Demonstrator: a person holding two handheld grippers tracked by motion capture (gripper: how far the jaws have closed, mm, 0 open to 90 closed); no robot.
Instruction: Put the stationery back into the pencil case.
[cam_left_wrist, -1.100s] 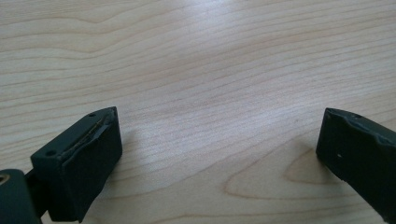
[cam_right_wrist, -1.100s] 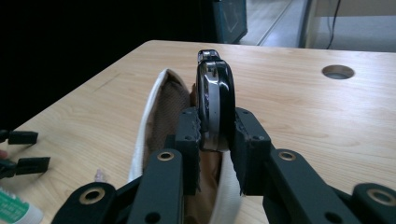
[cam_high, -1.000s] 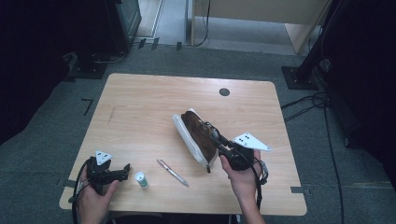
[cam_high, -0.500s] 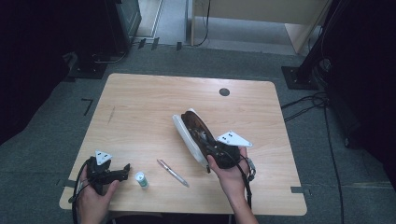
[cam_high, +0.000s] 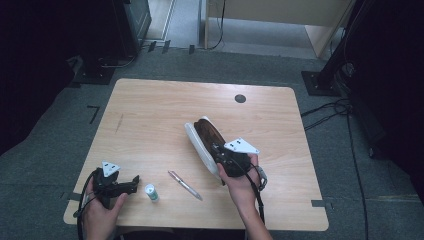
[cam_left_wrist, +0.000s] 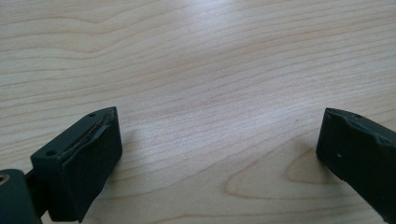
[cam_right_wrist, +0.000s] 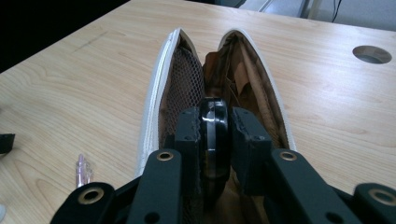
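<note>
Right of the desk's (cam_high: 150, 115) centre lies the open pouch (cam_high: 202, 140), long axis running from 11 to 5 o'clock, mouth toward 5. The right gripper (cam_right_wrist: 214, 135) pinches a dark disc (cam_right_wrist: 214, 140) edge-on over that mouth, probably so it slips between the walls. At 7 o'clock, the left gripper (cam_high: 131, 183) rests idle, jaws spread, beside a small bottle (cam_high: 150, 192) and pen (cam_high: 185, 185).
</note>
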